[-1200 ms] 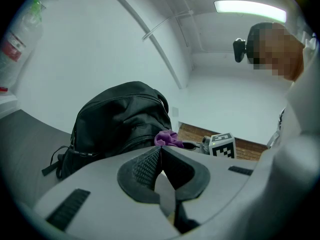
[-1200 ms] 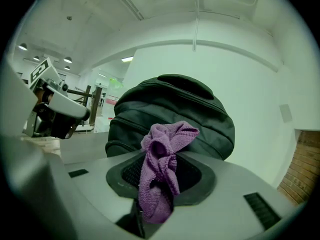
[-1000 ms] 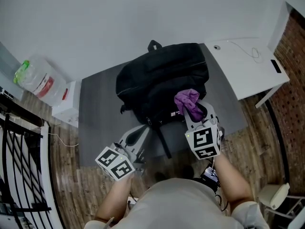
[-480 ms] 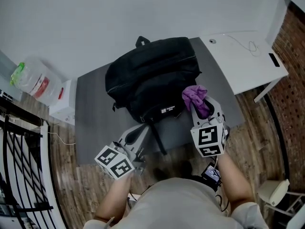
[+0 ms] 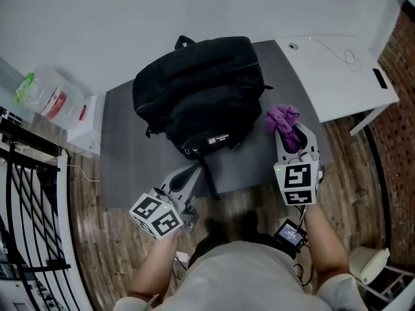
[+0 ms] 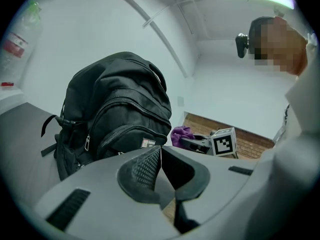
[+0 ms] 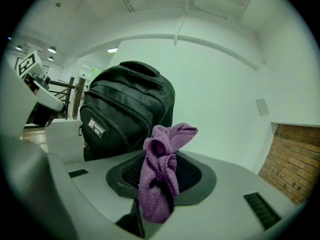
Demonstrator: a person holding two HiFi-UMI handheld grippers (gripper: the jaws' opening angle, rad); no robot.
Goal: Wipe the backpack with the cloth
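The right gripper [image 5: 292, 137] squeezes the purple cloth [image 5: 283, 118] just right of the black backpack [image 5: 201, 99]. The left gripper [image 5: 192, 172] is pinched tight on nothing, near the backpack's front.

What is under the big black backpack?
The backpack sits on a flat dark grey surface, which shows at its sides and front. The bag covers the part right underneath, so whether anything else lies there cannot be seen.

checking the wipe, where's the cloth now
Head view, right side: the purple cloth is clamped in the right gripper, just right of the backpack, over the grey mat.
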